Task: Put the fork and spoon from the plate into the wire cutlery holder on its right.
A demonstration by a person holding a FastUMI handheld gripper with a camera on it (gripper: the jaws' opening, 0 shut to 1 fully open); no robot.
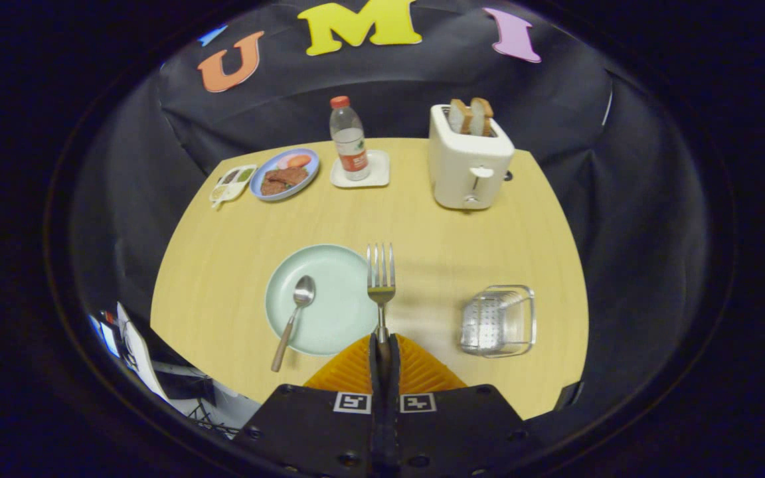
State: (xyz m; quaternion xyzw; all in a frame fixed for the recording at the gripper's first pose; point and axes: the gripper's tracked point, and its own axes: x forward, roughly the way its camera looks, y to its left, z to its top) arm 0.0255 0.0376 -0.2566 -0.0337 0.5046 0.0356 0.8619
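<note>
Two utensils to move. Plate [329,292] carried the spoon [295,318]; wire cutlery holder [499,320] sat well apart, rightward. Gripper [383,342] was clenched on the fork [380,279] at its handle: judged stiff, light, slippery metal, liable to pivot.

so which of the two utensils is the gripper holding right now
The fork: its handle is clamped between the closed gripper fingers, tines pointing ahead. The spoon lies untouched on the plate.
</note>
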